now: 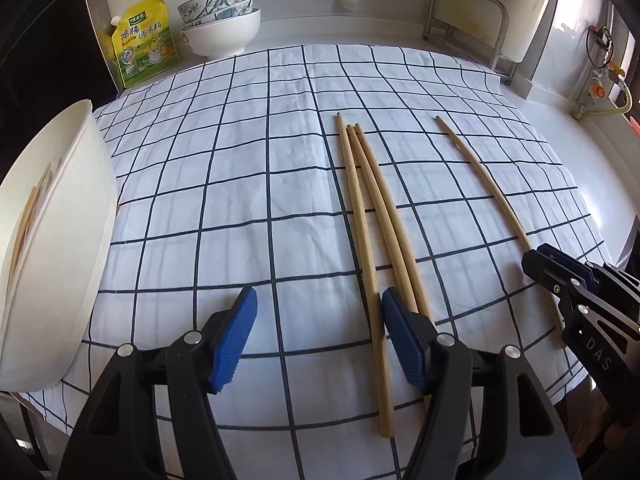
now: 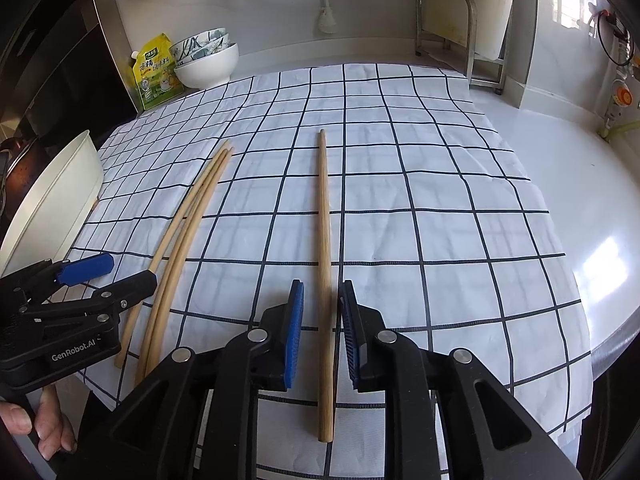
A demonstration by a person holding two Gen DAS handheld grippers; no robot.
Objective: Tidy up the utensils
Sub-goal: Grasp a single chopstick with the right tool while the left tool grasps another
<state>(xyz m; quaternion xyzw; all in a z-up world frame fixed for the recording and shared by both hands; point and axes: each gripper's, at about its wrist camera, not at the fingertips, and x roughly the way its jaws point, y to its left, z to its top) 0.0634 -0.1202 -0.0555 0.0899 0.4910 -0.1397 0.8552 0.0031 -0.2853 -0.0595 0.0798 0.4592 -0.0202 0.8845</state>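
Right gripper (image 2: 320,332) straddling single chopstick (image 2: 325,264), pads slightly apart, not pinching it. Left gripper (image 1: 316,340) hanging wide open, empty, three chopsticks (image 1: 372,208) bunched just beside its right pad. White container (image 1: 60,240) sitting off to its left. Risking: round stick rolling away on closing; left pad nudging the bunch, scattering it.

Left gripper (image 1: 318,316): angled steeply down, jaws well apart, blue pads (image 1: 234,336) facing each other, nothing pressed between them. Right gripper (image 2: 320,320): also angled steeply down, jaws only narrowly parted, pads clear of contact. Bare fingers (image 2: 48,436) of the left hand curl under its gripper's body.
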